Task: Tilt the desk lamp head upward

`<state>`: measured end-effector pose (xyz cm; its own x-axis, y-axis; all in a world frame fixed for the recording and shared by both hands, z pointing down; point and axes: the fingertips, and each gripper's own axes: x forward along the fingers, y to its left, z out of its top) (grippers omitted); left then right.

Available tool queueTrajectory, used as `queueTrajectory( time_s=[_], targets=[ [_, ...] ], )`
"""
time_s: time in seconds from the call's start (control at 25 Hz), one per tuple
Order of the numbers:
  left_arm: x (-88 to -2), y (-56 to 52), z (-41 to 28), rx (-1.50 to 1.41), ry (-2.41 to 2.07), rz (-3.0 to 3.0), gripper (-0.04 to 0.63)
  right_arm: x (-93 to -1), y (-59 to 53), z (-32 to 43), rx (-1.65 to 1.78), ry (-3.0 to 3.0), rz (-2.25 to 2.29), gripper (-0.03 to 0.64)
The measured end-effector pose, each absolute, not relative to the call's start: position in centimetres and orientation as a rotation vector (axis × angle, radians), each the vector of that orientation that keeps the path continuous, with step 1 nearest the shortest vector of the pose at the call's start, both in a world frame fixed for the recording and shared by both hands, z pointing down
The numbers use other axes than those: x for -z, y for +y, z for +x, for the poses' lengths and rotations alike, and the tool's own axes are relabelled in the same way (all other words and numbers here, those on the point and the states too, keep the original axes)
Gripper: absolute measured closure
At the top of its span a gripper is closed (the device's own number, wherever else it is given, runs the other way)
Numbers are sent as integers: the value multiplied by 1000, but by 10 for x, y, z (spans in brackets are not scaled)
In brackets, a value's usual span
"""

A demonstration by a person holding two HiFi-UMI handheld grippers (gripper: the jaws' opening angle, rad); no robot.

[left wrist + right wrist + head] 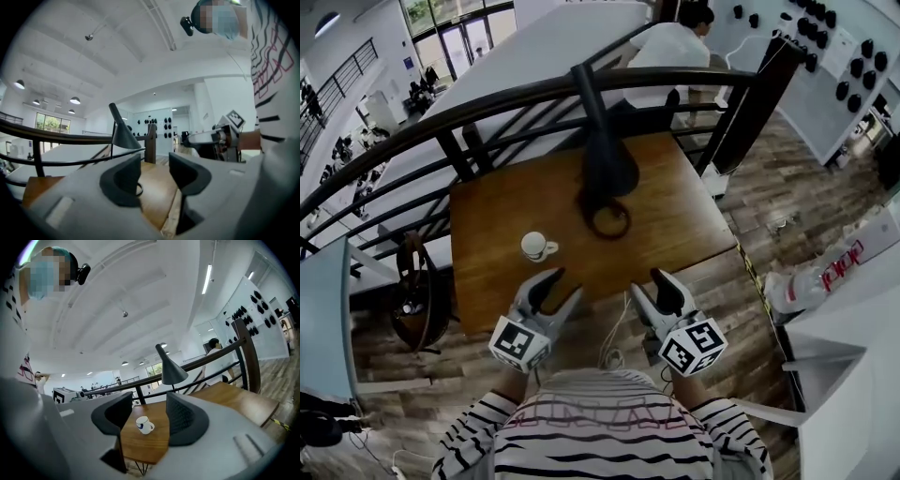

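left gripper (560,287) fingers released, empty | right gripper (648,285) likewise released | cup (534,246) beside desk lamp (605,159): visible in right gripper view, not left's

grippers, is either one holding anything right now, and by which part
Nothing is held. The left gripper and right gripper both have their jaws apart and empty, short of the lamp on the table.

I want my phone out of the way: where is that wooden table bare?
Bare: the table's right part, between lamp base and right edge, and its far left corner, between cup and railing. Crowded: the middle, round lamp base and cup, and the near edge, by the left gripper and right gripper.
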<state>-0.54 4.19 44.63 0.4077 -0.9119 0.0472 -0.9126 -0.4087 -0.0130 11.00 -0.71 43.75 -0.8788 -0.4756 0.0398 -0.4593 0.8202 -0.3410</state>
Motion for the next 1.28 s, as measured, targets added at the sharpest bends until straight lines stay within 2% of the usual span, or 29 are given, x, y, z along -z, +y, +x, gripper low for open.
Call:
queueTrajectory(
  time_s=[0.36,0.68,1.28],
  targets=[
    [-453,-12,0,-89,-1856,2476,368,-441,-67,121,568,3001,-591,362],
    [-457,-26,-3,-93,-1921,2406,365,-445,-90,115,603,3030,-504,347],
    [-446,-51,-82,-67,-1821,2501,365,-448,-101,41,643,2990,-652,345]
  ],
)
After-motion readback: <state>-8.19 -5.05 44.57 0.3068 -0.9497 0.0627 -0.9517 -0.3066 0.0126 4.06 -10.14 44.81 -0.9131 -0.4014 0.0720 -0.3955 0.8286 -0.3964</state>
